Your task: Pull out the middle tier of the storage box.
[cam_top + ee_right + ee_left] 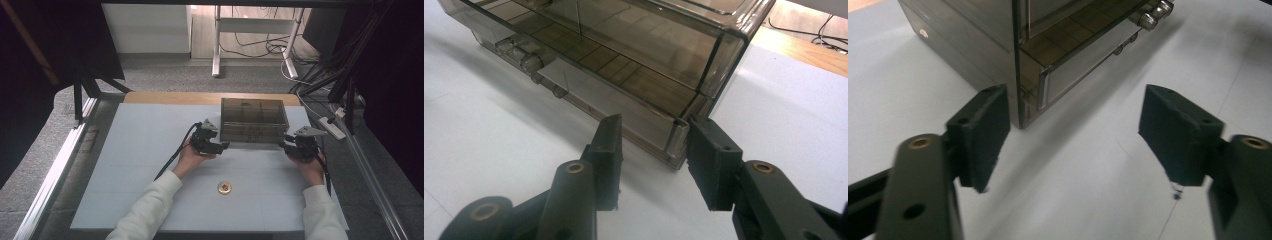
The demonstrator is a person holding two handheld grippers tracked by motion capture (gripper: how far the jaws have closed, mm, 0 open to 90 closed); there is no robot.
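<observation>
Drawer box [254, 120] of smoky clear plastic sits toward the far right part of the white table [140, 150], with our two grippers at its front corners. In the high view our left gripper [223, 146] rests at the box's front left corner and our right gripper [284, 145] at its front right corner, each held in a hand with a white sleeve [150, 205] behind it.

Along the left gripper view, our left gripper [1075, 135] stands wide, its jaws well apart. One pad lies just beside the box's corner edge [1020, 100], and the other hangs over bare table; nothing is pressed between them. The lower drawer [1083, 55] juts out a little from the box front, its round knobs [1155, 14] visible farther along.

From the right gripper view, our right gripper [655, 150] is narrower and straddles the protruding corner of the lower drawer [676, 137]. One pad sits against the side of that corner; the other stands at the drawer's front face, and we cannot tell whether it presses there.

On the table near us lies a small round gold-rimmed disc [224, 188], well apart from the box and from both grippers.
</observation>
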